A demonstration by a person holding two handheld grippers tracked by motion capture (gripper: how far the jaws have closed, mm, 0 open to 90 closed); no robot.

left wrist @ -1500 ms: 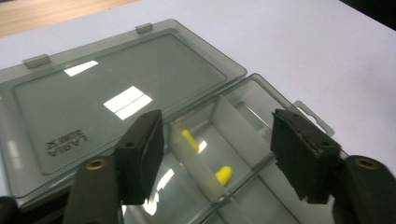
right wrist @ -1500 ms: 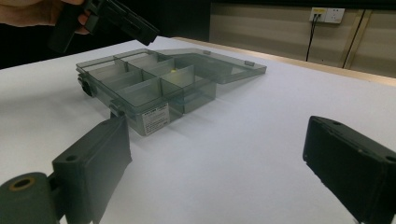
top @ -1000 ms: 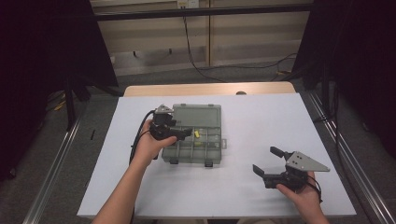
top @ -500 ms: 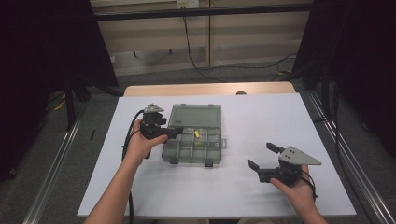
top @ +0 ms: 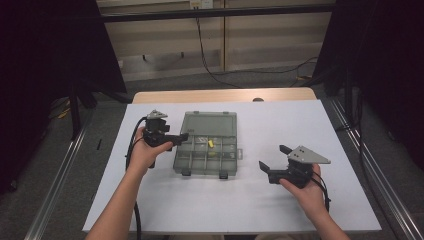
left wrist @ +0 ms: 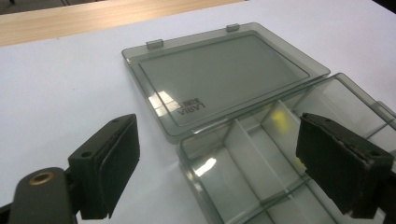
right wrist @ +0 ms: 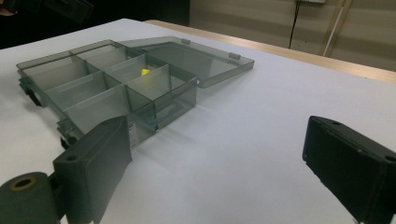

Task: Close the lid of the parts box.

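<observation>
Left tongs (top: 181,136) drawn back off organizer box (top: 207,150), both spread empty, lid lettering (left wrist: 191,110) in left gripper view

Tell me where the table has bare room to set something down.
Bare white table lies between the open compartment box and the right gripper, and along the near edge. It is crowded at the box's left side, where the left gripper hovers.

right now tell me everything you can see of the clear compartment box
The compartment box is smoky, see-through plastic, lying open on the white table. Its lid is folded back flat on two hinges, with small lettering near its front edge. Dividers split the tray into compartments; one holds a small yellow piece, and two latches stick out at the front. The open left gripper hovers at its left edge; I can't tell if it touches.
</observation>
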